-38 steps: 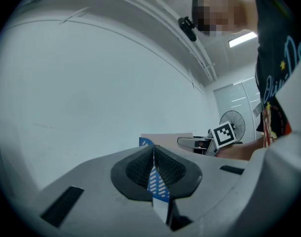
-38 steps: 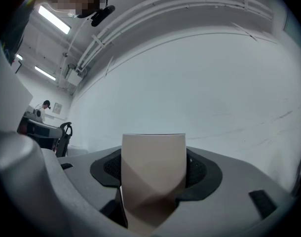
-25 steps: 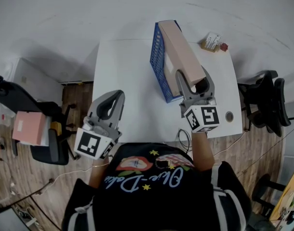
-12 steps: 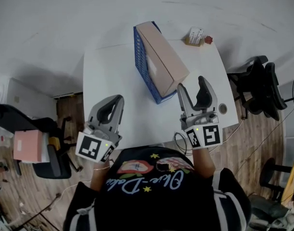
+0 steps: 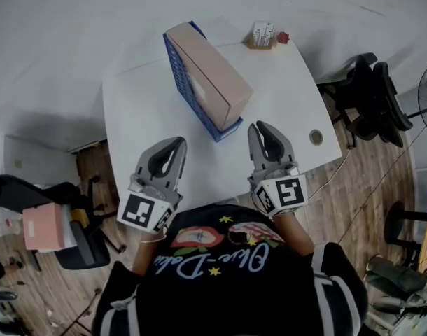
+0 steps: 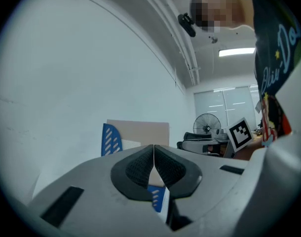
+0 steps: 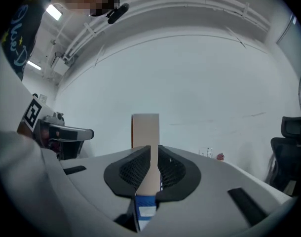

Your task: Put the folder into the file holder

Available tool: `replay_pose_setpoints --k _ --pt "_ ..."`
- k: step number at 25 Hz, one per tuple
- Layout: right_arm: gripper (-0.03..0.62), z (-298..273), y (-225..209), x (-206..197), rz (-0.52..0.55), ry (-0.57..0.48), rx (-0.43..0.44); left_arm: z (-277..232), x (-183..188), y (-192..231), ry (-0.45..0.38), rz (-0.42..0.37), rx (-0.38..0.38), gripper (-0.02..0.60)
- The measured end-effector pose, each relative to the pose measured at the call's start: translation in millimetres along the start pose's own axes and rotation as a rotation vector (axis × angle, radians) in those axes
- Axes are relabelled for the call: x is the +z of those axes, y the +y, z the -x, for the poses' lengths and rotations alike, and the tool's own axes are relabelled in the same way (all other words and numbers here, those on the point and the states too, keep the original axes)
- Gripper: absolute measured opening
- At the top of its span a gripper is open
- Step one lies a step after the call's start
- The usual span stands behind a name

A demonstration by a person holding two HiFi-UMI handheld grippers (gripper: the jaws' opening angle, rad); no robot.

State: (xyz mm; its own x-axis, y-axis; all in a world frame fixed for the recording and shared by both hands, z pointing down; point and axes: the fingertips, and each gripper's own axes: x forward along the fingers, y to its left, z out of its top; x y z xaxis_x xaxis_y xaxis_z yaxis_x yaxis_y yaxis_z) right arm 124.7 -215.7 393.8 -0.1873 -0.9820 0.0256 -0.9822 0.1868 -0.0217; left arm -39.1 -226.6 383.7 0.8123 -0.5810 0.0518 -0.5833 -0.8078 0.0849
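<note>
Seeing the folder (image 5: 212,75) in the file holder (image 5: 226,129), I judged placing done. My left gripper (image 5: 176,141) was shut empty, my right gripper (image 5: 264,127) had just been closing to an empty slit; only parking remained.

The person is wearing a black top (image 5: 220,299) whose sleeves (image 5: 112,292) are showing white stripes (image 5: 129,315) running along them. Pale blue cursive lettering (image 5: 206,263) is curving across the chest, small yellow stars (image 5: 224,222) are dotting the fabric around it, and a red-and-white patch (image 5: 192,238) is sitting beside the lettering.
</note>
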Motion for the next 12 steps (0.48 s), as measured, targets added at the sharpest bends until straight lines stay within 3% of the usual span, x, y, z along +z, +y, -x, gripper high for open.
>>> replay_pose_setpoints --k 5,12 --pt "0.014 1 -3 -19 -0.065 0.056 0.004 -2 -7 -10 0.004 -0.006 -0.019 0.005" --pt "0.000 -4 2 -15 -0.072 0.072 0.025 1 -6 -9 0.009 0.001 -0.011 0.005"
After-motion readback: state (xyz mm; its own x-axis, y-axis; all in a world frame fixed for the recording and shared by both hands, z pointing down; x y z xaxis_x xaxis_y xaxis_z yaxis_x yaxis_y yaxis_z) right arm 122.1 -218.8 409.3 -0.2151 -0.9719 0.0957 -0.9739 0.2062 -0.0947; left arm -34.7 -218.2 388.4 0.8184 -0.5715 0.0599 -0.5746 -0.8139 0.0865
